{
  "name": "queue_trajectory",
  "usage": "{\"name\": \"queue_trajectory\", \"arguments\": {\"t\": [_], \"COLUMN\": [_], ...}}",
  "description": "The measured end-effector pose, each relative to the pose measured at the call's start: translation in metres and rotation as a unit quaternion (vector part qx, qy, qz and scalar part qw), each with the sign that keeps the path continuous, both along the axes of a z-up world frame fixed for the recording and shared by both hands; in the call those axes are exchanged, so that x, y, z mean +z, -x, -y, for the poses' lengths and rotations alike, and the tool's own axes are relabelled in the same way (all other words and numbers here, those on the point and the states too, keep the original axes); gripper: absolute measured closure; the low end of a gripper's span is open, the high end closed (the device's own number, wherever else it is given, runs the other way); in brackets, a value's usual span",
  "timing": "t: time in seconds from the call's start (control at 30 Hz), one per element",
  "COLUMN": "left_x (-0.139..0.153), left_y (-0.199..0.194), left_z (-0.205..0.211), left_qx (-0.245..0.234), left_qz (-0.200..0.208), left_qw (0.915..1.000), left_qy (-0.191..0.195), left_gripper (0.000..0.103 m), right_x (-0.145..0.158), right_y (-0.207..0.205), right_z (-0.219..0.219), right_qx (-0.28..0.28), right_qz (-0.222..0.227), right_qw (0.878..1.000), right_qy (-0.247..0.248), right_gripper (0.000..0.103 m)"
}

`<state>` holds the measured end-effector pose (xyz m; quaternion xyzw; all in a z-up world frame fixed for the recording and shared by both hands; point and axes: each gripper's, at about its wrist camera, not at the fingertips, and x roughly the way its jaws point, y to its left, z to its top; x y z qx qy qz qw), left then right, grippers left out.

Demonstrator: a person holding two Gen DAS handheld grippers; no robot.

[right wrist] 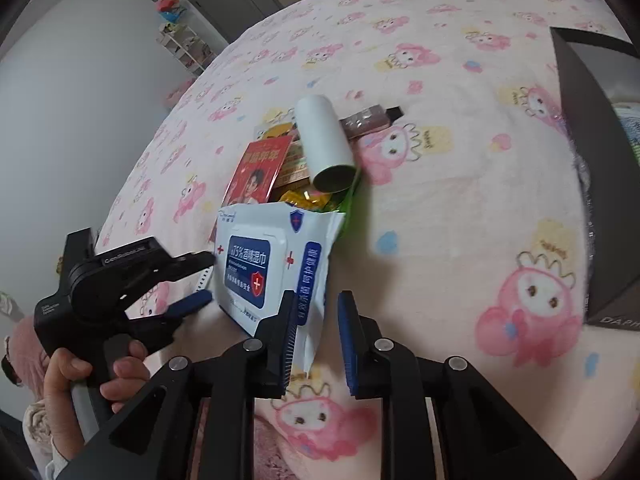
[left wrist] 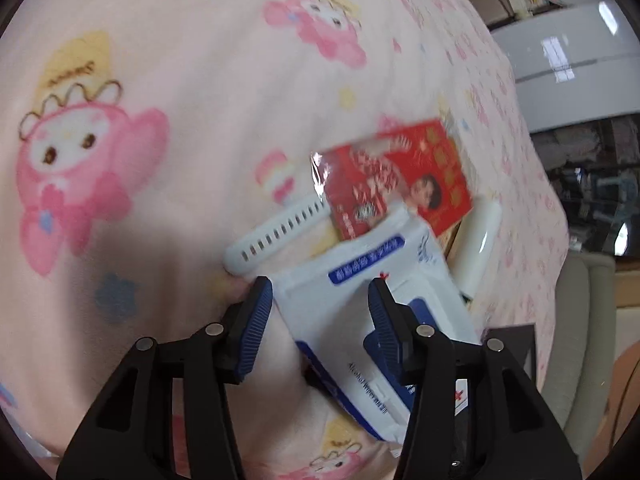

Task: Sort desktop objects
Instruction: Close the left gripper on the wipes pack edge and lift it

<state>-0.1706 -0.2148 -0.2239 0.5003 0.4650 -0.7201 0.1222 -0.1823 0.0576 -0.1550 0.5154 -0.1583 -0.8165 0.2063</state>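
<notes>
A white and blue pack of alcohol wipes [left wrist: 360, 304] [right wrist: 276, 260] lies on the pink cartoon blanket [left wrist: 160, 80] [right wrist: 460, 184]. My left gripper [left wrist: 320, 300] is open, its jaws straddling the pack's end; it also shows in the right wrist view [right wrist: 204, 276]. My right gripper [right wrist: 318, 316] is open at the pack's near edge, its left finger [right wrist: 286, 320] over the pack. A red packet [left wrist: 396, 176] [right wrist: 258, 170], a white slotted strap [left wrist: 276, 236] and a white roll [left wrist: 478, 240] [right wrist: 326, 144] lie beside the pack.
A dark box [right wrist: 592, 168] stands at the right; its corner shows in the left wrist view [left wrist: 516, 344]. A brown stick [right wrist: 370, 120] and yellow and green wrappers [right wrist: 316, 200] lie by the roll. A white shelf [right wrist: 184, 46] stands far back.
</notes>
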Motion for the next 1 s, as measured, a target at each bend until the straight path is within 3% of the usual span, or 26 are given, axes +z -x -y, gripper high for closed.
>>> {"name": "queue_trajectory", "arguments": {"t": [0.13, 0.3, 0.43, 0.5, 0.57, 0.67, 0.87, 1.0], "left_x": [0.007, 0.032, 0.046, 0.043, 0.033, 0.021, 0.031, 0.033], "left_y": [0.0, -0.002, -0.002, 0.001, 0.002, 0.01, 0.01, 0.007], "left_z": [-0.015, -0.042, -0.045, -0.039, -0.032, -0.027, -0.042, -0.042], "left_qx": [-0.033, -0.089, -0.11, -0.092, -0.078, -0.07, -0.1, -0.099], "left_qz": [-0.013, -0.037, -0.081, -0.071, -0.06, -0.052, -0.042, -0.045], "left_qw": [0.9991, 0.9953, 0.9906, 0.9932, 0.9952, 0.9961, 0.9937, 0.9935], "left_qy": [-0.025, 0.009, 0.004, 0.011, -0.002, -0.013, 0.03, 0.034], "left_gripper": [0.051, 0.051, 0.051, 0.051, 0.051, 0.051, 0.051, 0.051], "right_x": [0.013, 0.035, 0.038, 0.033, 0.024, 0.004, -0.019, -0.025], "right_y": [-0.016, -0.038, -0.039, -0.035, -0.032, -0.03, -0.017, -0.005], "right_z": [0.003, -0.017, -0.033, -0.034, -0.033, -0.03, -0.023, -0.021], "right_qx": [0.015, 0.015, -0.008, -0.012, -0.015, -0.013, -0.014, -0.026], "right_qz": [-0.012, -0.038, -0.033, -0.028, -0.013, 0.019, 0.056, 0.056], "right_qw": [1.0, 0.999, 0.999, 0.999, 0.998, 0.998, 0.998, 0.998], "right_qy": [0.003, -0.012, -0.023, -0.04, -0.051, -0.052, -0.007, -0.02], "right_gripper": [0.086, 0.086, 0.085, 0.083, 0.075, 0.07, 0.066, 0.065]}}
